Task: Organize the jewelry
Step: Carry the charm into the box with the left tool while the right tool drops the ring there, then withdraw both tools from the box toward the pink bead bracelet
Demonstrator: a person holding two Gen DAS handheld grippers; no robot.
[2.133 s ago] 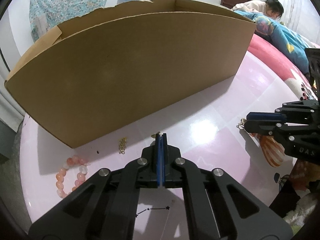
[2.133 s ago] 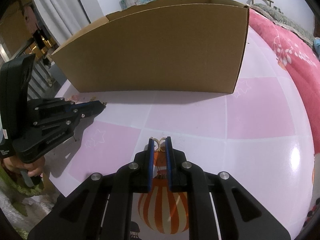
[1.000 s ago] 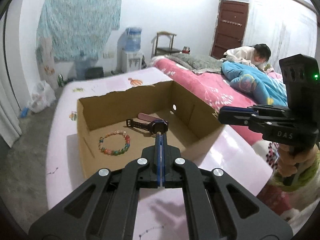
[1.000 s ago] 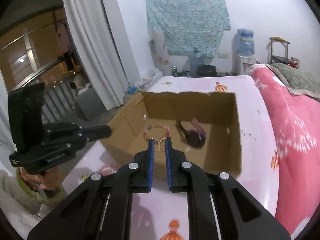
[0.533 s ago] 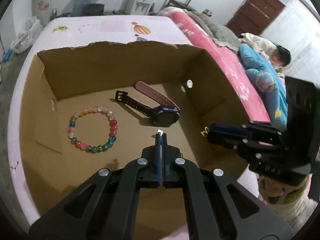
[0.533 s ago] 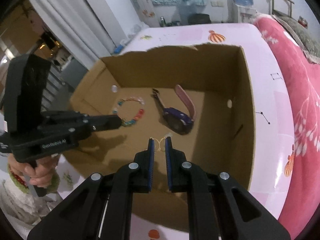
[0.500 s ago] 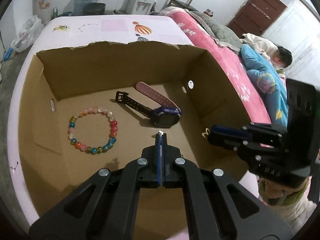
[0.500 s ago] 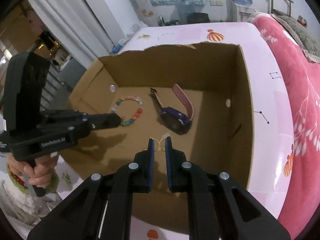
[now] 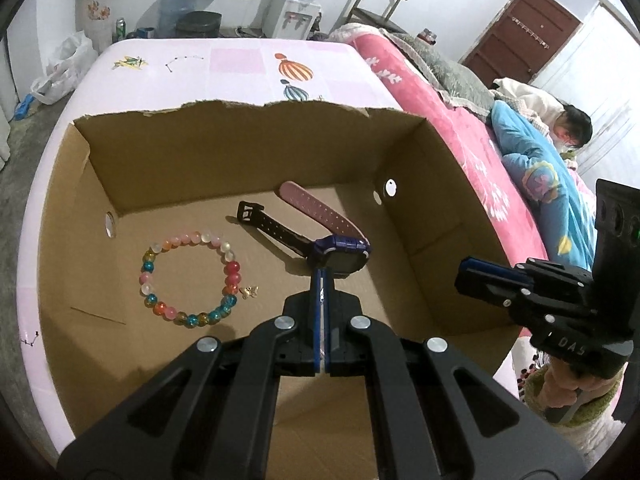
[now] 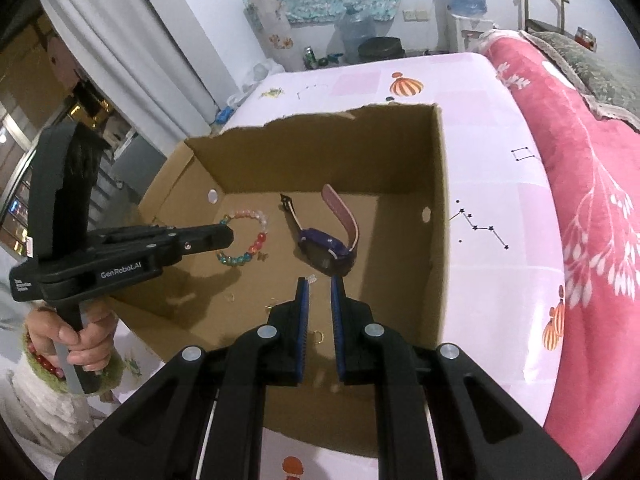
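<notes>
1. Left tool (image 9: 321, 276): held over the middle of the cardboard box (image 10: 438, 240), the tip above the floor. Blue pads pressed together with no gap. I cannot tell whether anything thin is pinched between them.
2. Bead bracelet (image 9: 148, 266): flat on the box floor, towards the left wall. It is a closed ring, so it has no long axis.
3. Gold charm (image 9: 249, 291): on the floor, just beside the bracelet's right edge. Too small to tell which way it points.
4. Watch (image 9: 340, 254): on the floor, right of centre. It is folded into a V, with the face towards the near wall. The black and pink straps both run back towards the far wall, so its long axis runs near to far.
5. Right tool (image 10: 318, 280): above the near part of the box, right of the left tool. Its pads stand narrowly apart and grip nothing.
6. Small earring (image 10: 311, 278): at the right tool's tip, against the left pad and seemingly loose. Its orientation is unreadable. Another thin gold hoop (image 10: 318, 335) lies on the floor near the near wall.
7. Step in hand, as I judge it: dropping small pieces into the box, which stands on the pink worktop (image 10: 480, 160). The right tool's release looks done or nearly done.
8. Next move, probably: lift both tools clear of the box walls, then fetch any jewelry left outside. That calls for a fine pinch on tiny, thin pieces.
</notes>
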